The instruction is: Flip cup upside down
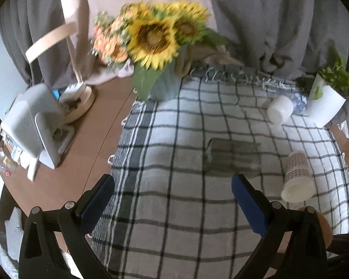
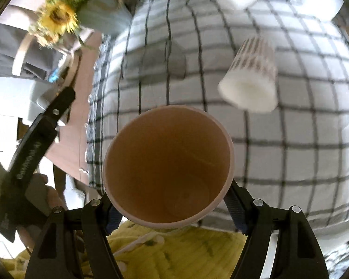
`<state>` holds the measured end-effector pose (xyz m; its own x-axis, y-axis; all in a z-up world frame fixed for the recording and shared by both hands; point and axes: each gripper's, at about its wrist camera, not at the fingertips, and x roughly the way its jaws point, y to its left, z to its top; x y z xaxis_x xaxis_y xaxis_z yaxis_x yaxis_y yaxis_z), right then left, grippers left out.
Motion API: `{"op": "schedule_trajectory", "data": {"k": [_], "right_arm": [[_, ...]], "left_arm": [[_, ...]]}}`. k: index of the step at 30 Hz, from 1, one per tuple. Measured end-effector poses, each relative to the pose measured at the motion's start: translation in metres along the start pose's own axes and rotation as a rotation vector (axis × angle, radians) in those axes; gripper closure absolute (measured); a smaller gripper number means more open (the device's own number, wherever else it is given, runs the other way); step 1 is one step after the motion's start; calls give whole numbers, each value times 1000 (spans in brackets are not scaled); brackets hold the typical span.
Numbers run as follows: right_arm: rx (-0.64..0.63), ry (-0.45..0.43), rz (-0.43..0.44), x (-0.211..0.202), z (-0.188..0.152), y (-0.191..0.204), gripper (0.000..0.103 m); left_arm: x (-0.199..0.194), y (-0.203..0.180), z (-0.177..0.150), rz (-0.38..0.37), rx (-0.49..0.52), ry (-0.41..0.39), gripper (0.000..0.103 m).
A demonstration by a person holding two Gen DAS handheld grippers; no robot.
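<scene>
Matt tan paper cup (image 2: 168, 165) between black plastic right gripper (image 2: 172, 209) fingers with blue pads; beyond, woven checked cloth (image 2: 290, 151).

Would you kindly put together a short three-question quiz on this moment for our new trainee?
1. True or false: the right gripper grips the brown cup with its mouth facing the camera.
2. Multiple choice: the left gripper has its jaws A) shut on a cup, B) open with nothing between them, C) shut on the cloth.
3. Fill in: the patterned cup stands mouth-____ on the checked cloth.

Key: 1 true; 2 B; 3 down.
</scene>
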<state>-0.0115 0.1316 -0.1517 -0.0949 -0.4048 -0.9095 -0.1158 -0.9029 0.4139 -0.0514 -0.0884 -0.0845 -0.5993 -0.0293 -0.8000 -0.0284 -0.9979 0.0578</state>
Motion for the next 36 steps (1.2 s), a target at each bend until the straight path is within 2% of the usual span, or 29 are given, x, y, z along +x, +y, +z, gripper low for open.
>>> {"op": "schedule_trajectory", "data": {"k": [3, 7, 10, 18, 24, 26, 33, 36], "right_arm": [[11, 57, -31, 23, 1, 7, 29], [27, 91, -63, 46, 9, 10, 28], [39, 41, -102, 50, 18, 12, 29], [63, -2, -118, 69, 30, 12, 30], [51, -17, -102, 64, 35, 9, 29], [36, -46, -89, 58, 33, 11, 23], [-38, -192, -110, 4, 9, 18, 21], [-61, -270, -128, -22, -2, 13, 21]], "left_arm": [[8, 11, -3, 4, -11, 28, 0], [16, 23, -4, 12, -33, 55, 0], [19, 27, -5, 24, -35, 63, 0], [25, 27, -10, 42, -33, 89, 0], [21, 27, -13, 44, -49, 85, 0], [16, 26, -13, 47, -52, 75, 0], [-10, 10, -21, 27, -24, 31, 0], [-24, -5, -28, -13, -9, 8, 0]]}}
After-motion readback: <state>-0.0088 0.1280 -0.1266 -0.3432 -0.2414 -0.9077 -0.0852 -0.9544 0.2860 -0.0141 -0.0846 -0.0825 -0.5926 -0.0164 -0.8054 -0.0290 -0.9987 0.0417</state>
